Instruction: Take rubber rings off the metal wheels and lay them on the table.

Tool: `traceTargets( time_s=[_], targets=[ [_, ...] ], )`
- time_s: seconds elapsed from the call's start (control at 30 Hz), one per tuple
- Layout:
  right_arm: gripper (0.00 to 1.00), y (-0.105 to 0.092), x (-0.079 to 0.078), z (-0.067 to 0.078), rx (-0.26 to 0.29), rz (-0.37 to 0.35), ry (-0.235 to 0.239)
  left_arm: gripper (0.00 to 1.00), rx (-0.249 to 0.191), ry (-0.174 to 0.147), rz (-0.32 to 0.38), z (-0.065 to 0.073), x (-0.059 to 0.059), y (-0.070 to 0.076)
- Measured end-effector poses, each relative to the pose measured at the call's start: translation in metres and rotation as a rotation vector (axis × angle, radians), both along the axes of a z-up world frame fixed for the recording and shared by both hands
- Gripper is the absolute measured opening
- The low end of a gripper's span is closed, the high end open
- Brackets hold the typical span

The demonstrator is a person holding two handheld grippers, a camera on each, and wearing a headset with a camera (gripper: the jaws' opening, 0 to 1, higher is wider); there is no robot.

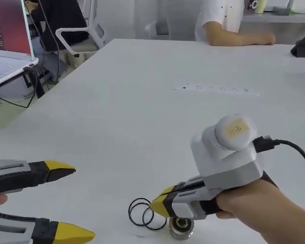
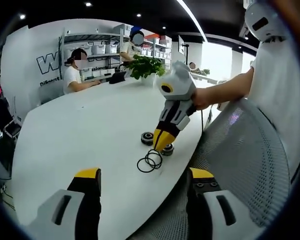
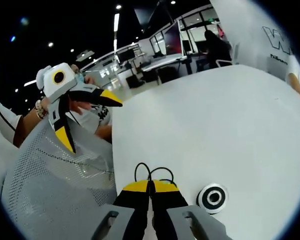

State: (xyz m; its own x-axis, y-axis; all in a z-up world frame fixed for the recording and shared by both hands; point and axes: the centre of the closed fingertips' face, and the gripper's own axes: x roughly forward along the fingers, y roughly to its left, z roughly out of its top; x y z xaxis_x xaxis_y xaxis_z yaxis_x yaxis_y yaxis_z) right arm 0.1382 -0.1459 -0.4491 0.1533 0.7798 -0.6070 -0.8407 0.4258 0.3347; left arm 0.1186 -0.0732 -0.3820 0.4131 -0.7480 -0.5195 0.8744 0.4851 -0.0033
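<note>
Release step: jaws to be opened low, without dragging.
Head view: thin black rubber rings (image 1: 142,212) are seen flat on white tabletop (image 1: 142,117), beside silver metal wheel (image 1: 181,227). Left gripper view: left tool (image 2: 145,176) spread. Right gripper view: right tool (image 3: 150,186) pressed together at rings; pinch cannot be told.

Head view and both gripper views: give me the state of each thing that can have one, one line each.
left gripper: open, holding nothing.
right gripper: shut, tips at the rubber rings; pinching one or not, cannot tell.
rubber rings: off the wheels, overlapping on the table.
metal wheel: flat on the table, beside the right gripper's tips.
second metal wheel: flat on the table, farther off.
laptop: open, screen lit.
</note>
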Motion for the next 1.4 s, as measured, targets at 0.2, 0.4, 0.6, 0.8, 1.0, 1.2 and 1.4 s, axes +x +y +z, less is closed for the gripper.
traceTargets(
  time_s=[0.2, 0.4, 0.6, 0.8, 1.0, 1.2, 1.4],
  targets=[
    [0.0, 0.0, -0.005, -0.015, -0.054, 0.027, 0.0, 0.66, -0.01, 0.021, 0.005, -0.004, -0.001, -0.001],
    [0.0, -0.005, -0.004, -0.023, -0.093, 0.012, 0.001, 0.62, -0.055, 0.042, 0.036, -0.004, 0.002, 0.0],
    [0.01, -0.006, -0.002, -0.025, -0.1, 0.013, -0.018, 0.62, -0.039, 0.053, 0.033, -0.009, 0.002, 0.002],
    [0.07, -0.009, 0.0, -0.026, -0.118, 0.012, -0.032, 0.62, -0.032, 0.056, 0.044, -0.011, 0.004, 0.005],
    [0.08, -0.012, 0.005, -0.021, -0.11, -0.002, -0.042, 0.62, -0.015, 0.055, 0.039, -0.013, 0.004, 0.005],
    [0.08, -0.019, 0.014, -0.008, -0.085, -0.03, -0.066, 0.62, -0.014, 0.058, 0.029, -0.013, 0.003, 0.005],
    [0.1, -0.027, 0.023, 0.004, -0.055, -0.077, -0.081, 0.63, -0.043, 0.022, 0.018, -0.001, 0.004, 0.002]
  ],
)
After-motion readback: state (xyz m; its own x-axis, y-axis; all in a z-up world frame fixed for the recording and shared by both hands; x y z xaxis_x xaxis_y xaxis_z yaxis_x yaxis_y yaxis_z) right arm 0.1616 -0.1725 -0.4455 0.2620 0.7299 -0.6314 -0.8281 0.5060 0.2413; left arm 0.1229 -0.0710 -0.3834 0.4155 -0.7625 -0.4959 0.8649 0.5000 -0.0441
